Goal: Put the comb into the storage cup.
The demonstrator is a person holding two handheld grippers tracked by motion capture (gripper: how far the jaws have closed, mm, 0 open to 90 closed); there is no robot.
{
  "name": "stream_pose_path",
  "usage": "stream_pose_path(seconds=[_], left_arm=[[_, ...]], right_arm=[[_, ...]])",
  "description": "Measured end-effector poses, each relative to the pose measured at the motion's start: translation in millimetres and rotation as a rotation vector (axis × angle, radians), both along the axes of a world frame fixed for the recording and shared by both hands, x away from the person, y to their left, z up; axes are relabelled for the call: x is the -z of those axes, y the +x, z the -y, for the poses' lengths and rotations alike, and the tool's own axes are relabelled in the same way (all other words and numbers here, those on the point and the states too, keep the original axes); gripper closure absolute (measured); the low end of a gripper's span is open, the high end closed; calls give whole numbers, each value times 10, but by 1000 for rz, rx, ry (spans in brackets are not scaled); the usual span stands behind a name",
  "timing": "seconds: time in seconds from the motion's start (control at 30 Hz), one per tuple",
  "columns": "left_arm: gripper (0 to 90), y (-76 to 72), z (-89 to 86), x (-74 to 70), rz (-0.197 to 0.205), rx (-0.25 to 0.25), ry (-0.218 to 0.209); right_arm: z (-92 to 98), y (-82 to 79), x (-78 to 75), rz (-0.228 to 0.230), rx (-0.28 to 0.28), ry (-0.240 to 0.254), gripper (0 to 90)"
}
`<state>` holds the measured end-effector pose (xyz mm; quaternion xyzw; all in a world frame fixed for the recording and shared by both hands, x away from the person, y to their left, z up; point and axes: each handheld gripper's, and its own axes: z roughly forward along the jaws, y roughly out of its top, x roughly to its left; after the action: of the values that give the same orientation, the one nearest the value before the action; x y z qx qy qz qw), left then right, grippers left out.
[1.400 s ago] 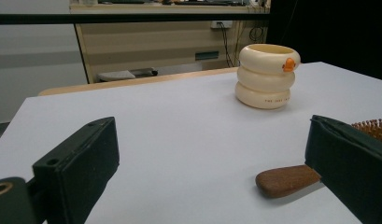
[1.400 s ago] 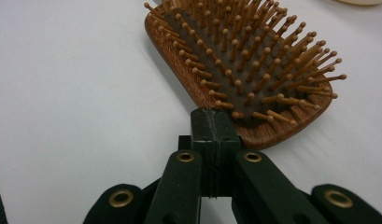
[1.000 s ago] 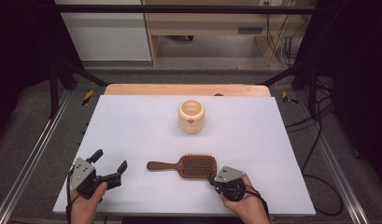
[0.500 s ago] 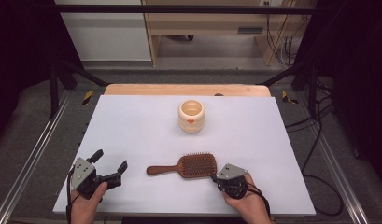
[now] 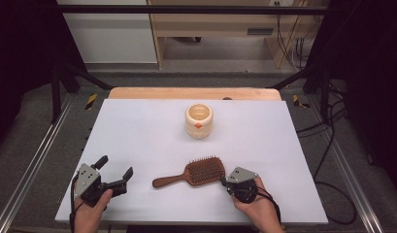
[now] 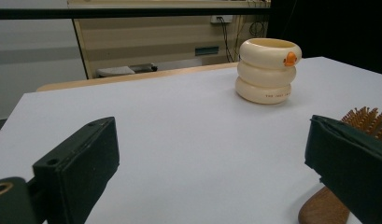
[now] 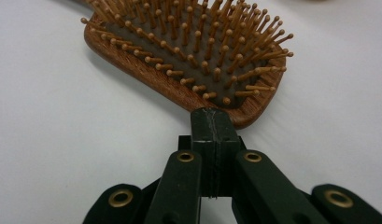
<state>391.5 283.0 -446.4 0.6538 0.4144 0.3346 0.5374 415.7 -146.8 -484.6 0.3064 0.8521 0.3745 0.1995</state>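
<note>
A wooden paddle hairbrush (image 5: 204,171) lies bristles up near the table's front edge, its handle pointing left. My right gripper (image 5: 223,182) sits at the brush head's right end. In the right gripper view, this gripper (image 7: 212,114) is shut with nothing between its jaws, and its tip meets the rim of the brush (image 7: 188,51). My left gripper (image 5: 115,166) rests at the front left, open and empty. Past its wide-apart jaws, the left gripper (image 6: 212,154) looks toward a cream ringed cup (image 6: 269,70) with an orange spot, and the brush's bristles (image 6: 366,121) show at right.
The cream cup (image 5: 199,121) stands upright at the middle back of the white table top (image 5: 138,131). A wooden strip (image 5: 193,93) runs along the far edge. Metal frame rails (image 5: 36,160) flank the table on both sides.
My right gripper has drifted slightly to the right. The brush, the cup and my left gripper have stayed where they were.
</note>
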Motion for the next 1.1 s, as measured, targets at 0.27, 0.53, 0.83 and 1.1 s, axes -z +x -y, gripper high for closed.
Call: stream_pose_path(seconds=[0.27, 0.53, 0.83, 1.1], left_arm=[[31, 8, 8, 5, -3, 3, 9], [32, 10, 20, 10, -6, 5, 17], [32, 22, 22, 15, -12, 5, 26], [32, 25, 29, 20, -16, 5, 27]], right_arm=[[9, 45, -5, 4, 5, 2, 900], [13, 64, -10, 5, 7, 5, 900], [8, 162, 7, 2, 20, 19, 900], [-34, 185, 13, 5, 7, 14, 900]])
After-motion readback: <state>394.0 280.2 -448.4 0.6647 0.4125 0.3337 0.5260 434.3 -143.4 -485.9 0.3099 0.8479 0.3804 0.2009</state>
